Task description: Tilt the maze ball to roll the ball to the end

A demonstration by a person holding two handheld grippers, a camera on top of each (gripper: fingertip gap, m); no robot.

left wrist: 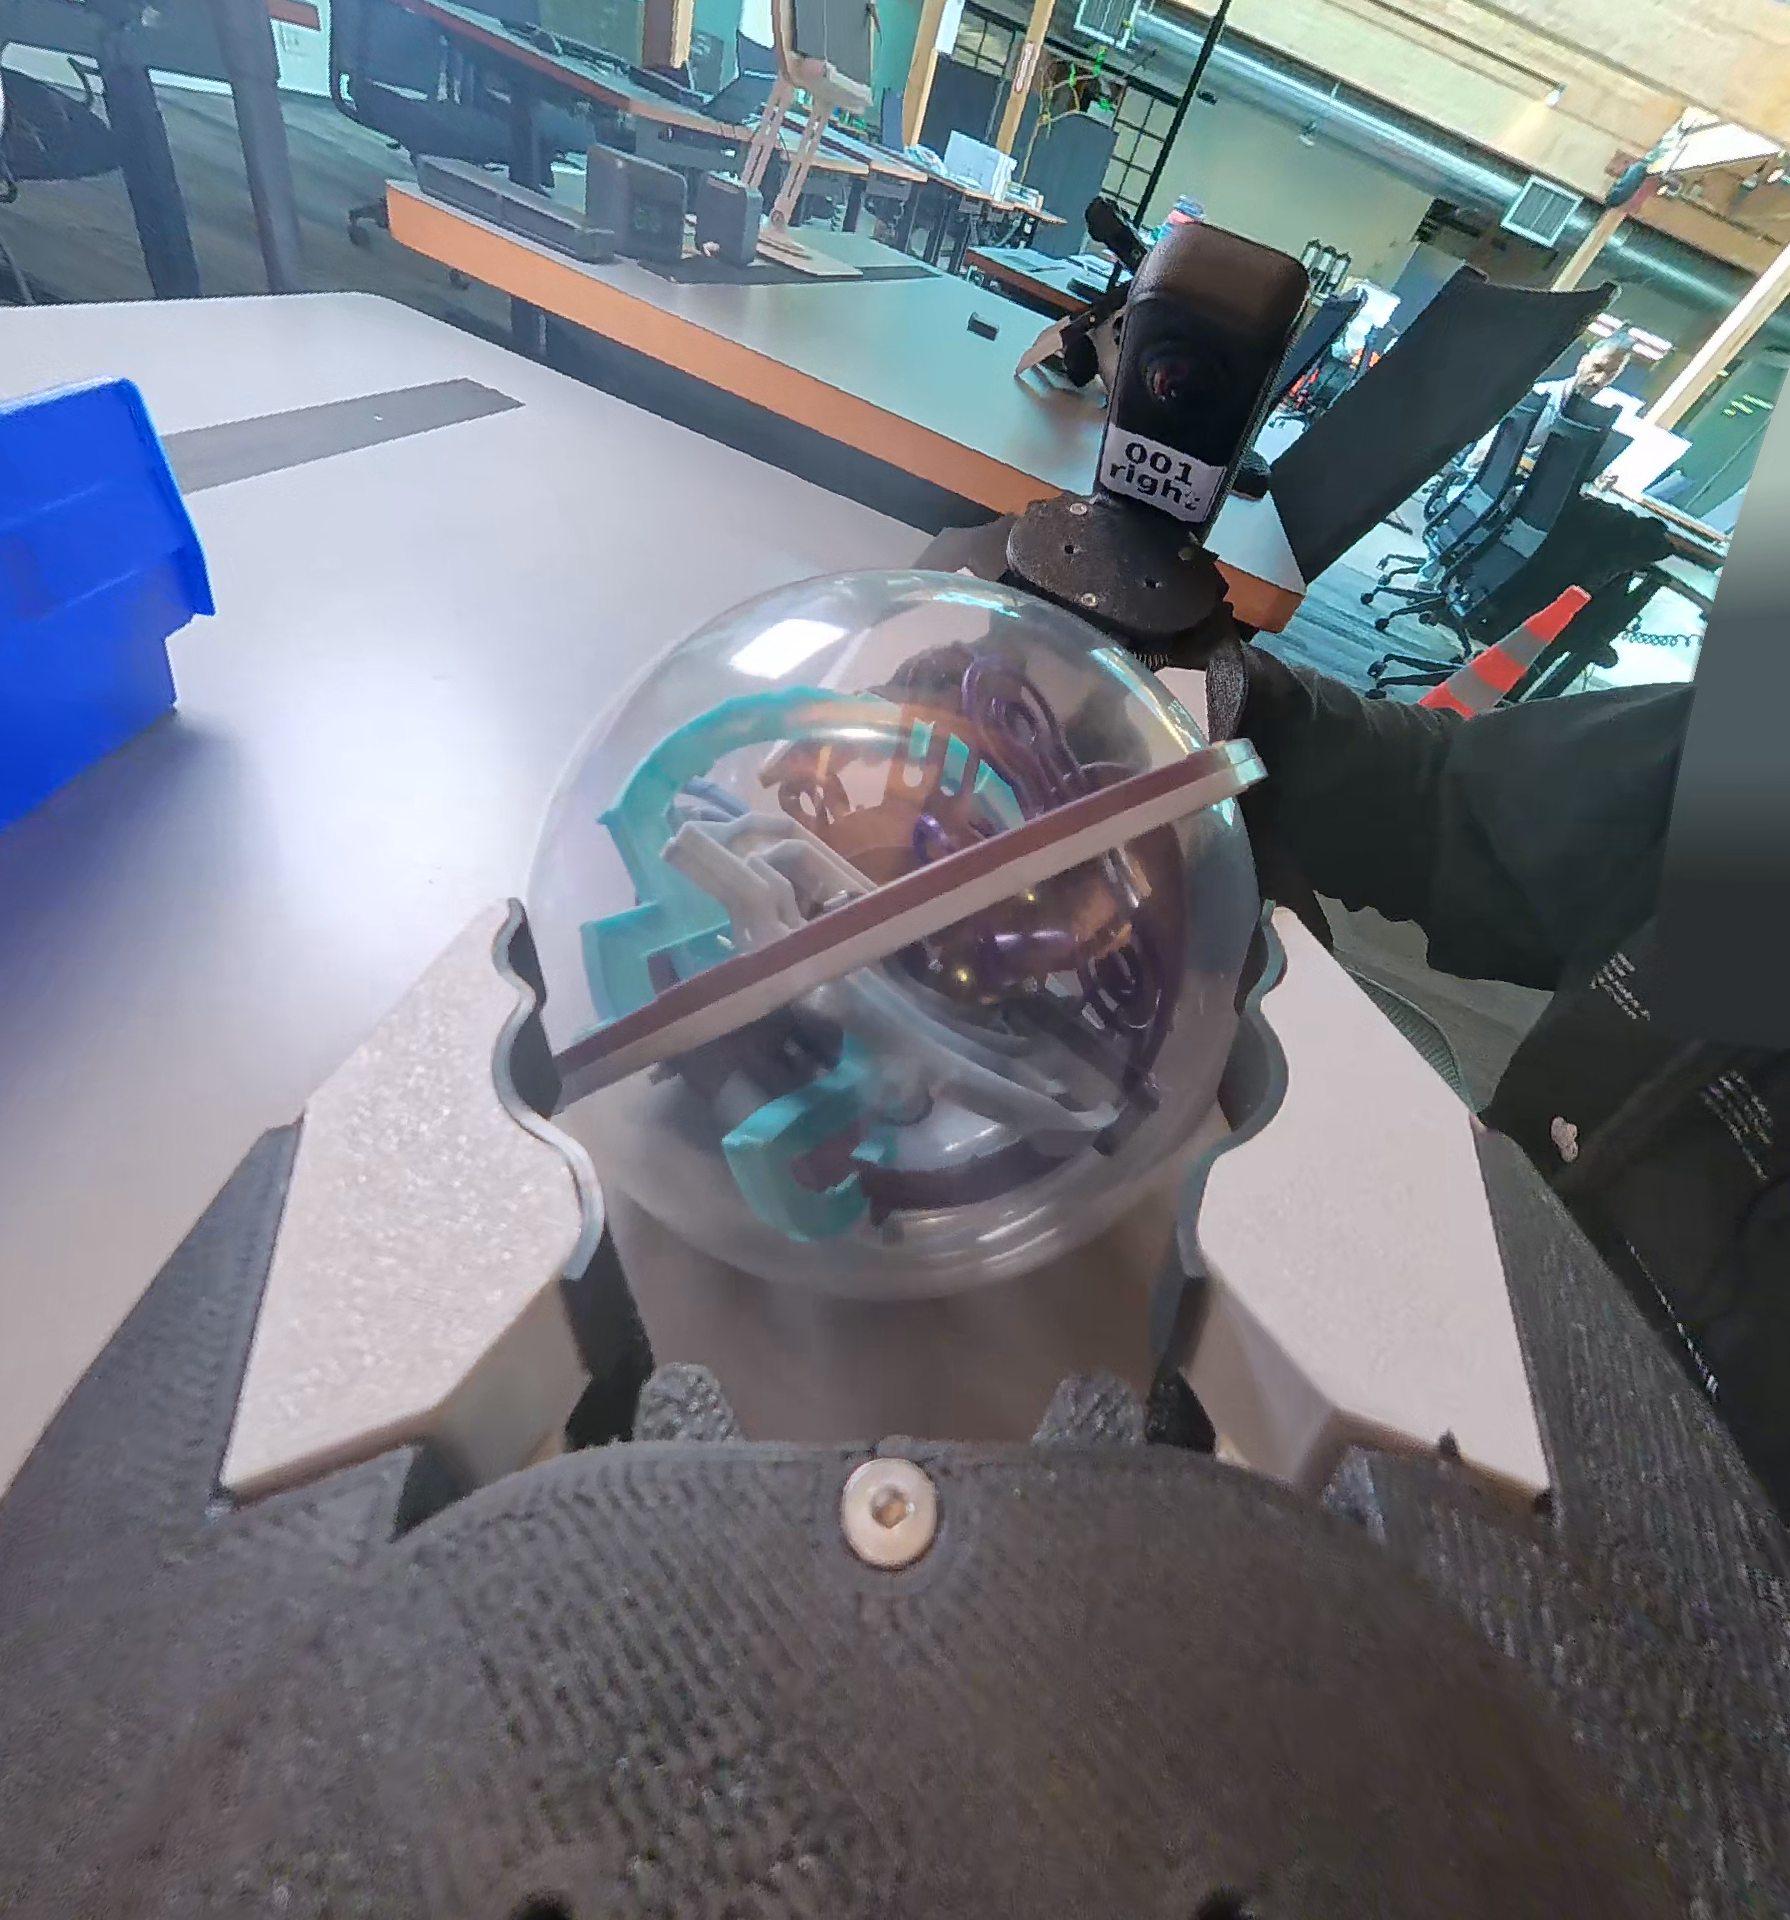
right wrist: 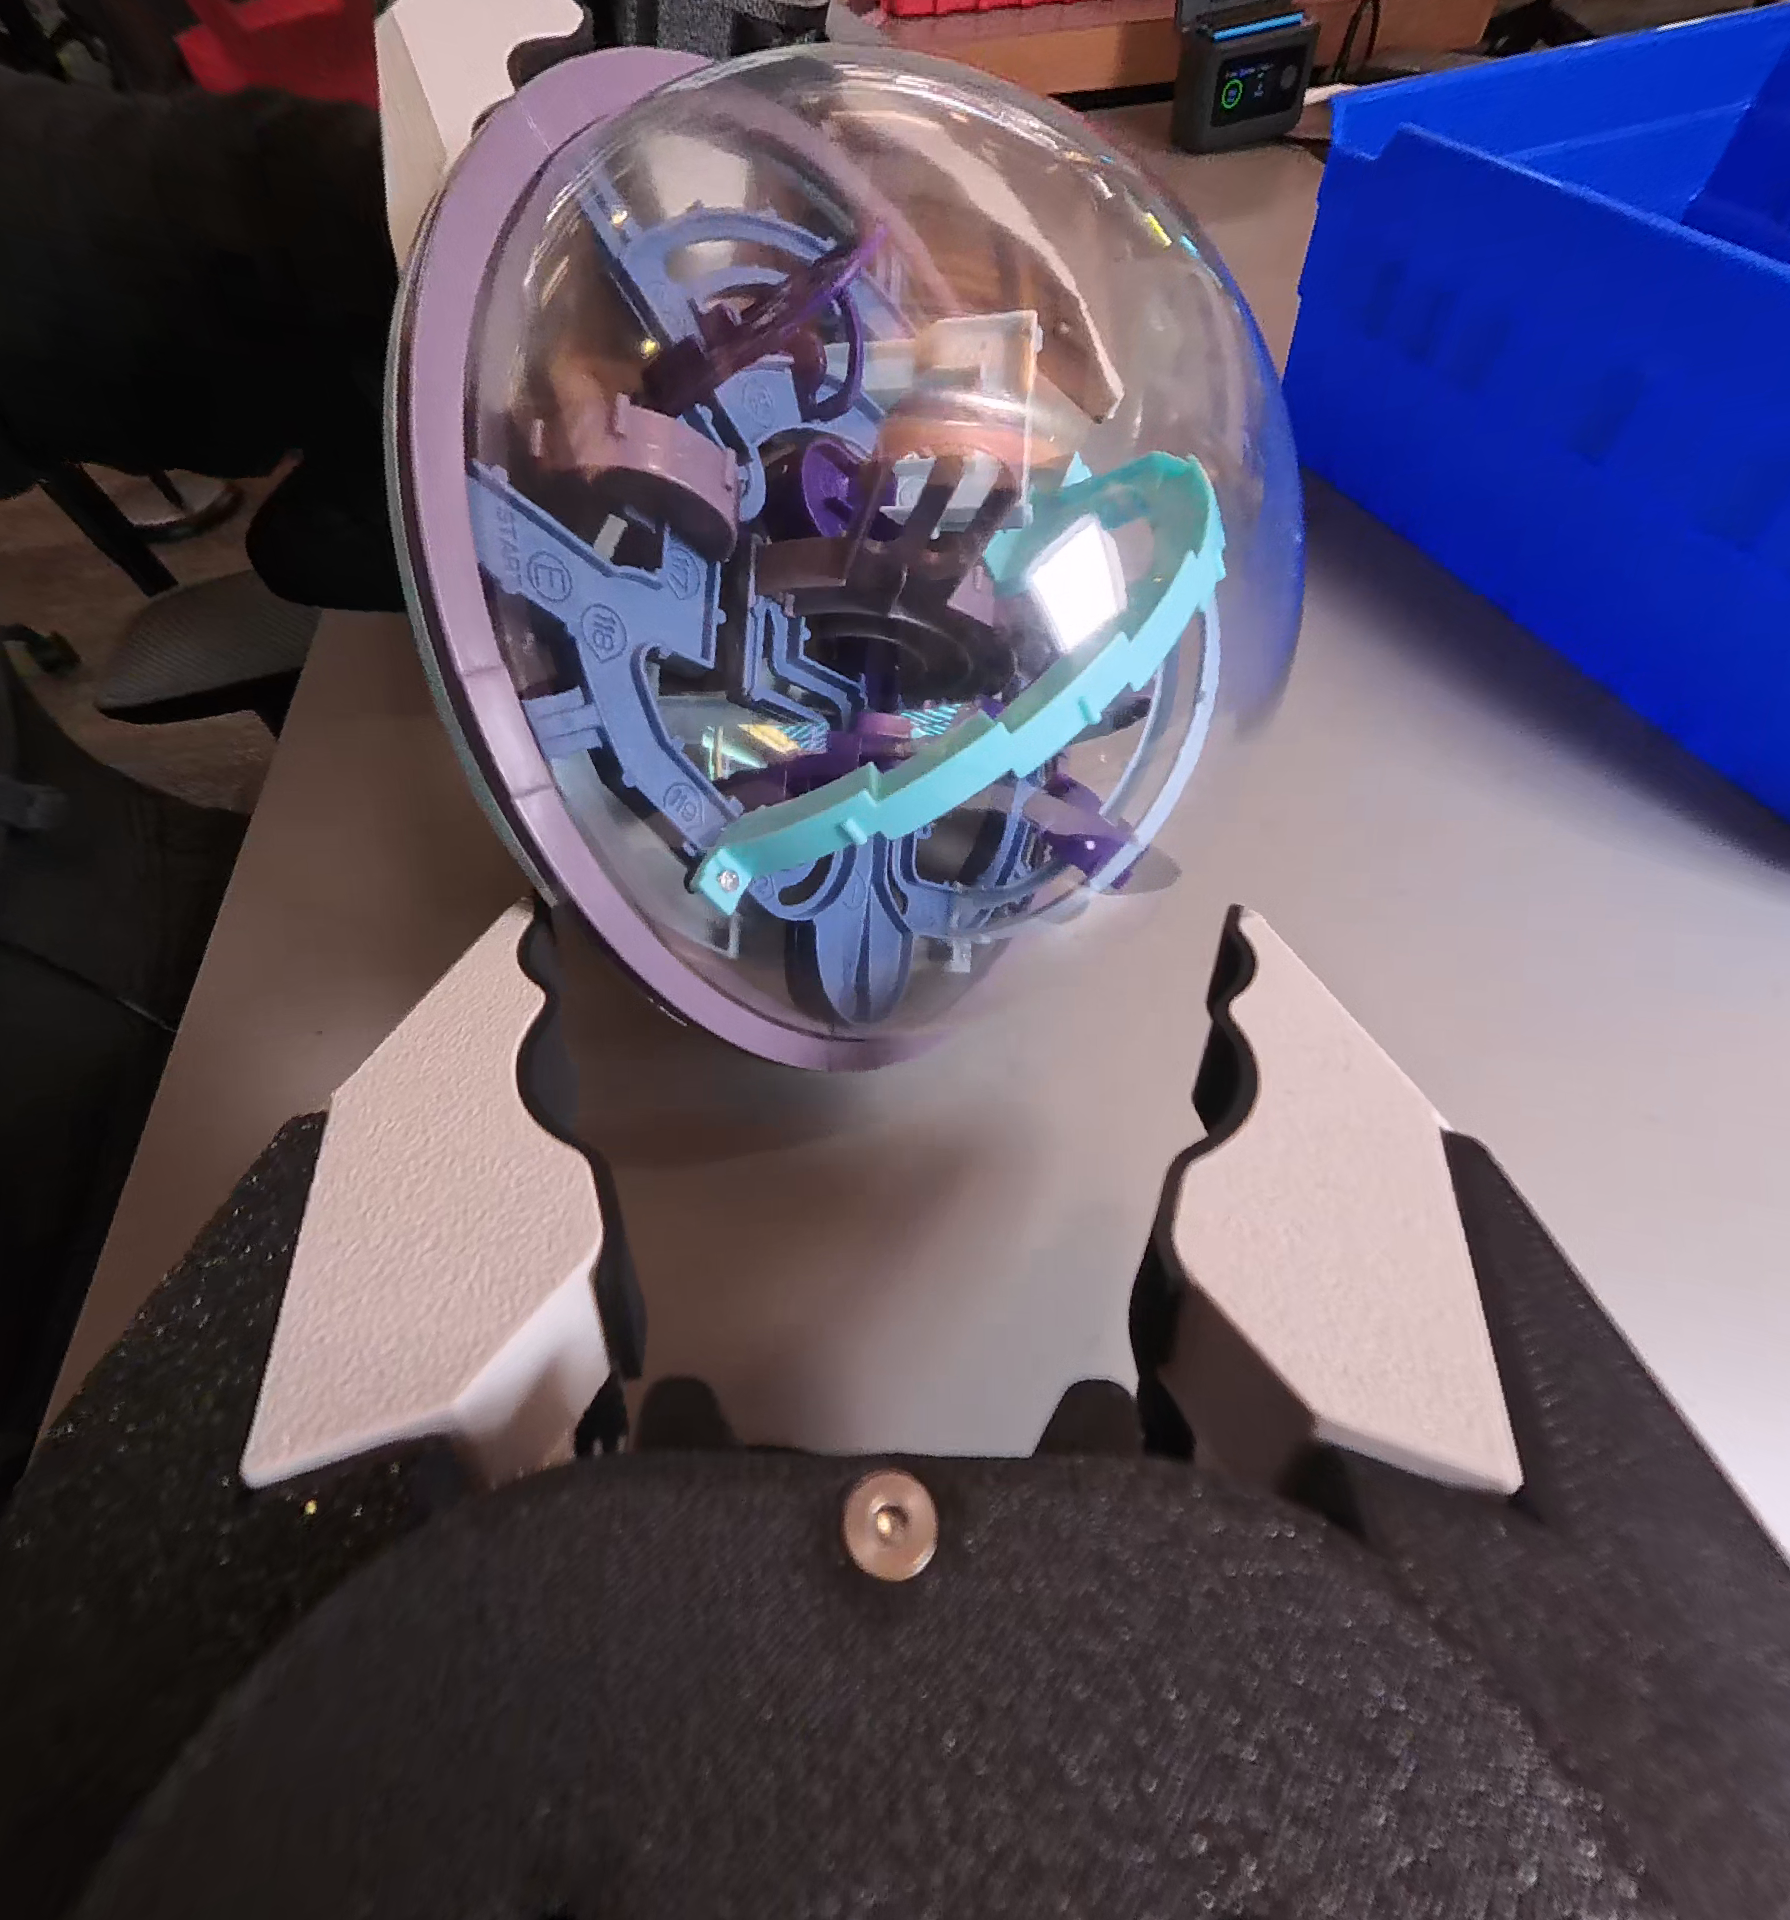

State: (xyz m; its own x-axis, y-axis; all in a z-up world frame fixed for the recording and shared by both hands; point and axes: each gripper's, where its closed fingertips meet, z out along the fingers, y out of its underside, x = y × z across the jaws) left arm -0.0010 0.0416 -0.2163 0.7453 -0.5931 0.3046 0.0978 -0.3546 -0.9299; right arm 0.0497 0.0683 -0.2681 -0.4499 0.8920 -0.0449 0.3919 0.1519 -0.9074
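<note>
The maze ball (left wrist: 886,935) is clamped between the left gripper (left wrist: 891,997)'s 2 widely spread fingers (left wrist: 423,1122), rim band tilted. It is seen just ahead of the right gripper (right wrist: 886,997)'s wide, empty fingers (right wrist: 434,1143), above the surface (right wrist: 1390,1039).

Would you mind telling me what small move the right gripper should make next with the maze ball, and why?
Probably ease the right gripper forward and close it on the maze ball. In its own view the right-hand fingertip stands clear of the clear shell, so this side has no grip yet, while the left gripper already brackets the sphere. Two holds would make tilting steadier.
</note>
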